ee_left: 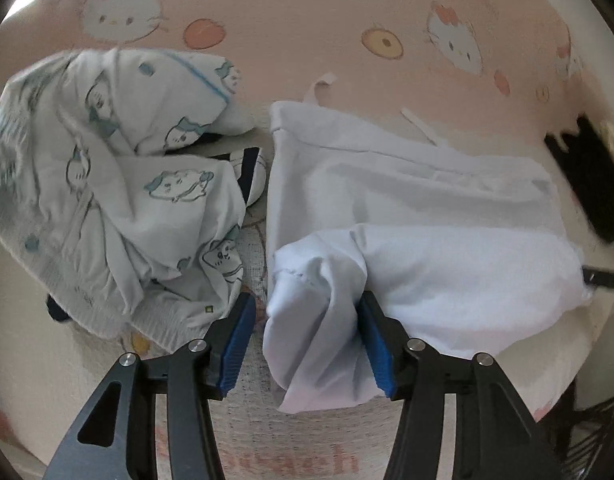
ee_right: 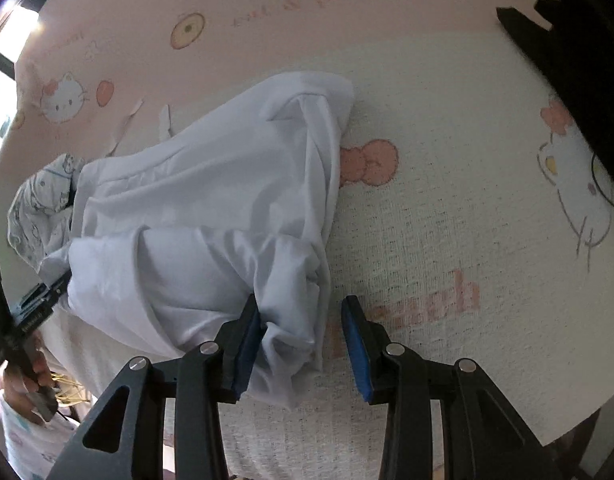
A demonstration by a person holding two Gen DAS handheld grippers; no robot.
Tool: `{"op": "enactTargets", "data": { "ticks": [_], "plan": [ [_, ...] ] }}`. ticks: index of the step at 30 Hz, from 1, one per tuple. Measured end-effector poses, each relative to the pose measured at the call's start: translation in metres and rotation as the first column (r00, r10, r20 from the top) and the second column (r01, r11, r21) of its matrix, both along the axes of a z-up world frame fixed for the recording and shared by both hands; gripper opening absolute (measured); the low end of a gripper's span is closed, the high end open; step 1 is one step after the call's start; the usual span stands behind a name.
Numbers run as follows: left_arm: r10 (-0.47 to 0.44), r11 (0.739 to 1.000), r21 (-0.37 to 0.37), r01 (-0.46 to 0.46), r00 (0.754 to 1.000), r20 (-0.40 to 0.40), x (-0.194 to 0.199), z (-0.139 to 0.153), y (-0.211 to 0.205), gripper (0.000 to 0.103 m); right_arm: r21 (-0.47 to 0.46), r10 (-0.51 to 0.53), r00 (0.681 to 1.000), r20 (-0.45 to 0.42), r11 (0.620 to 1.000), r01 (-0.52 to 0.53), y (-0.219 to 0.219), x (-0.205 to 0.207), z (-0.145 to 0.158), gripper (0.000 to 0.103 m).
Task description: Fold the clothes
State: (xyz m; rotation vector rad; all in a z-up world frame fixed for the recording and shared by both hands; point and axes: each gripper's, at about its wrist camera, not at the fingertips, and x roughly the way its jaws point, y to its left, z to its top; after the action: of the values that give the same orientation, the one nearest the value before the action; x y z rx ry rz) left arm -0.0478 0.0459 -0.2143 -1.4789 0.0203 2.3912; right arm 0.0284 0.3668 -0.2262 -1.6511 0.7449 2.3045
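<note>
Left wrist view shows the plain white cotton garment [ee_left: 407, 200] lying partly folded on the pink-and-cream cartoon-cat printed blanket [ee_left: 307, 20], its near edge rolled over into a thick band across the lower part. The left gripper [ee_left: 307, 336] has its blue-padded fingers [ee_left: 237, 344] spread, with a bunched corner of the white garment hanging between them and resting against the right-hand pad; the pads are not pressed together. Just beside the garment on the left lies a crumpled white garment with blue cartoon print [ee_left: 107, 184], covering a dark item that is too hidden to identify. In the right wrist view, the right gripper [ee_right: 303, 348] is likewise spread, with the opposite bunched end of the white garment [ee_right: 211, 216] touching its left pad [ee_right: 247, 356] and the other pad apart over the bare blanket [ee_right: 467, 200]. A black object [ee_right: 567, 60] occupies the far right edge.
</note>
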Motion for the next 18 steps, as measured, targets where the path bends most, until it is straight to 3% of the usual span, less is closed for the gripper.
{"op": "enactTargets", "data": {
  "ticks": [2,6,10,13,16,18],
  "plan": [
    [0.054,0.997,0.062,-0.055,0.998,0.028,0.000,0.000,-0.011,0.056,0.013,-0.019,1.000,-0.008,1.000,0.019,-0.003,0.001,0.003,0.042],
    [0.142,0.966,0.204,-0.160,0.985,0.099,0.008,0.012,-0.035,0.057,-0.022,-0.099,0.994,-0.048,0.995,0.098,-0.003,0.014,0.009,0.055],
    [0.206,0.938,0.265,-0.223,0.974,0.089,0.025,0.033,-0.052,0.062,-0.161,-0.255,0.959,-0.126,0.959,0.234,0.003,0.046,0.023,0.065],
    [0.258,0.888,0.365,-0.281,0.960,0.111,0.040,0.038,-0.064,0.066,-0.341,-0.350,0.918,-0.184,0.899,0.275,0.001,0.070,0.025,0.073],
    [0.266,0.829,0.458,-0.322,0.946,0.184,0.048,0.034,-0.066,0.070,-0.393,-0.385,0.905,-0.183,0.872,0.292,-0.008,0.080,0.020,0.074],
    [0.236,0.811,0.487,-0.322,0.944,0.231,0.050,0.027,-0.062,0.071,-0.413,-0.383,0.906,-0.181,0.865,0.284,-0.016,0.082,0.016,0.074]
  ]
}}
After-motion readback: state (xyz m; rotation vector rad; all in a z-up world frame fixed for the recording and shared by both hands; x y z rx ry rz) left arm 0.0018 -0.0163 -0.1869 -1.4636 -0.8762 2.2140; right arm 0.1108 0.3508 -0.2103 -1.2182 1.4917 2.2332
